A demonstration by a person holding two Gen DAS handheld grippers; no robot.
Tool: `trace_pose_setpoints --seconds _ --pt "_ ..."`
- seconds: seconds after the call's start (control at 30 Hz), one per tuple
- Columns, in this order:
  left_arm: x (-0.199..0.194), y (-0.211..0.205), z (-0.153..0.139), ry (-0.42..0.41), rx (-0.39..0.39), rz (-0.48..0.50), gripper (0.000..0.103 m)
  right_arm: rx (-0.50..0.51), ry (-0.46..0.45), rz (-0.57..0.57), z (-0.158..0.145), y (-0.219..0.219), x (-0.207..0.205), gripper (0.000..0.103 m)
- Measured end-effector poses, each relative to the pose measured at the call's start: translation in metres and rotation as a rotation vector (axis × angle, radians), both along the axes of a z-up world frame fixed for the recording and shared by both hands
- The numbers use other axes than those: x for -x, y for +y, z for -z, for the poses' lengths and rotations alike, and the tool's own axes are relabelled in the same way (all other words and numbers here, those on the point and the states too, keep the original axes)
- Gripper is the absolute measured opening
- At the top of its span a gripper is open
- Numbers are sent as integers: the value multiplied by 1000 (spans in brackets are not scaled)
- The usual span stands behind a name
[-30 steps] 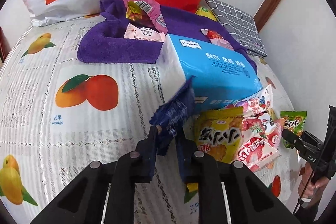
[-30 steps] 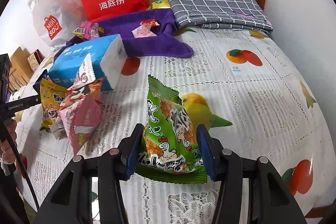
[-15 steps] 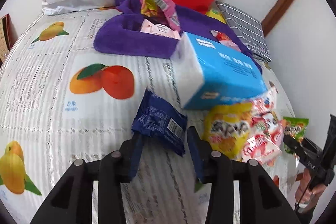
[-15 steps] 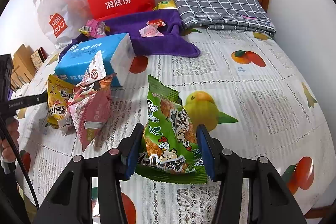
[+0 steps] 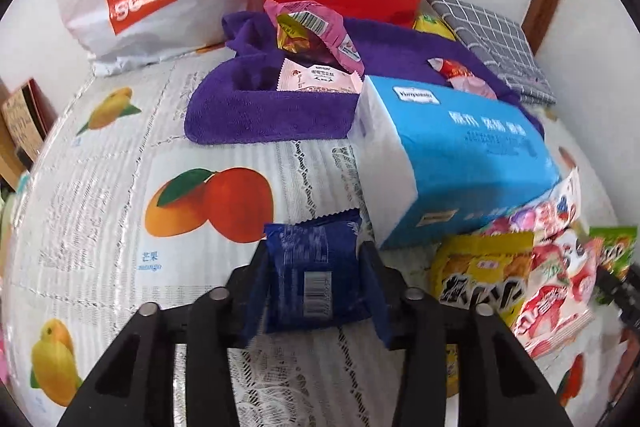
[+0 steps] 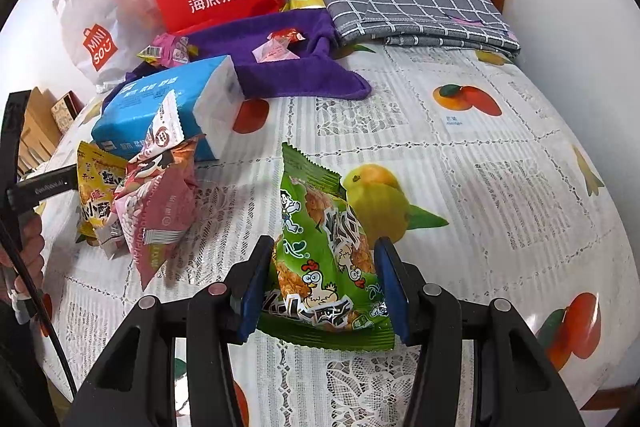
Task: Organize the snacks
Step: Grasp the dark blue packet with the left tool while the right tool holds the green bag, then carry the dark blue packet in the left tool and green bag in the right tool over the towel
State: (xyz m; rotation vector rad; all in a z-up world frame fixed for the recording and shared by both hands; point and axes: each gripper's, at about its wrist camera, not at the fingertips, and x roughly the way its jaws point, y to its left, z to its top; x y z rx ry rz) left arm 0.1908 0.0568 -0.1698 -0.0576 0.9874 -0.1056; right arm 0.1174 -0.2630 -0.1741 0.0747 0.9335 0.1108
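The blue packet [image 5: 314,273], released flat beside the tissue pack [image 5: 460,163], lies loose between the narrow left hand-held gripper [image 5: 316,291]; the right hand-held gripper [image 6: 320,283] clamps the green packet [image 6: 320,247], ready for sorting.

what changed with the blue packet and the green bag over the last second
The left claw, which had pinched the blue packet by a corner and held it up, let go; the packet now lies flat on the tablecloth between the fingers, barcode side up, and the pads are not clearly pressing on it. The right claw is shut on the green bag as before. Tissue pack and purple towel are unchanged.
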Motion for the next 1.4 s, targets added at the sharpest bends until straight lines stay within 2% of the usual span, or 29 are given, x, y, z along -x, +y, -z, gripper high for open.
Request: trace_pose_setpoints --seconds 0.4,0.7,0.97,1.4 --pt "41 18 -25 -10 129 -17 37 -16 -57 -39 -25 16 16 51" --pt "70 7 -61 -47 187 14 37 -40 -97 -94 -59 40 27 51" --pt "73 -9 -85 -67 205 47 37 -30 -117 -140 -88 67 25 51" --pt "65 -22 -116 -114 197 73 37 -46 -126 -165 -106 80 12 51"
